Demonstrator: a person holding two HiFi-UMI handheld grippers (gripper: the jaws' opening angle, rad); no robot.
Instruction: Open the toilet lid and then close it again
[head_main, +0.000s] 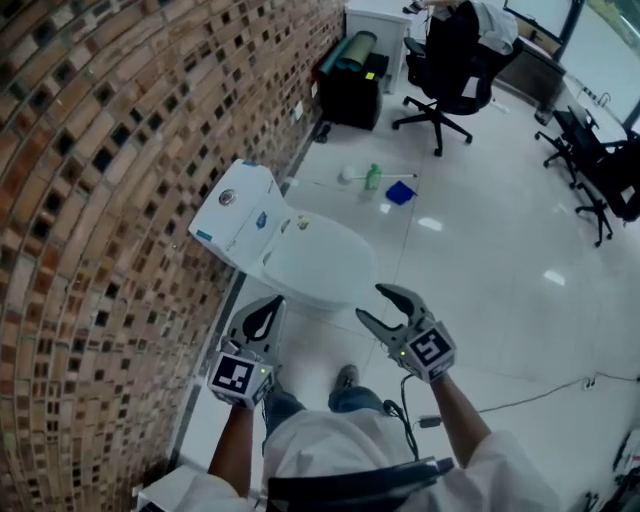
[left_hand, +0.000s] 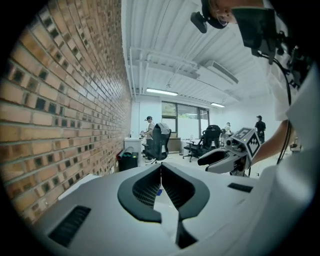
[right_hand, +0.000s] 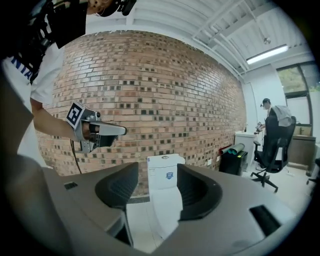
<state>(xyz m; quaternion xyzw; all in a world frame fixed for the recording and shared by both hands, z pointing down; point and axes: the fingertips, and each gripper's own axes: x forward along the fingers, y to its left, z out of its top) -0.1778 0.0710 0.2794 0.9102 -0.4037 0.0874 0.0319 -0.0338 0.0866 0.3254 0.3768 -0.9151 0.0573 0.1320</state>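
Observation:
A white toilet (head_main: 310, 258) stands against the brick wall, its lid down flat and its tank (head_main: 232, 208) behind it. Both grippers hover in front of the bowl without touching it. My left gripper (head_main: 266, 308) sits near the bowl's front left with its fingertips together and nothing between them. My right gripper (head_main: 375, 304) is at the bowl's front right, jaws apart and empty. In the right gripper view the toilet (right_hand: 165, 192) shows in the distance between the open jaws, with the left gripper (right_hand: 100, 132) up to the left. The left gripper view looks past the right gripper (left_hand: 225, 157) into the room.
A brick wall (head_main: 90, 200) runs along the left. Beyond the toilet a toilet brush (head_main: 350, 176), a green bottle (head_main: 373, 177) and a blue cloth (head_main: 400, 192) lie on the floor. Farther back are a black box with rolled mats (head_main: 352, 85) and office chairs (head_main: 450, 70). A cable (head_main: 530, 398) crosses the floor at right.

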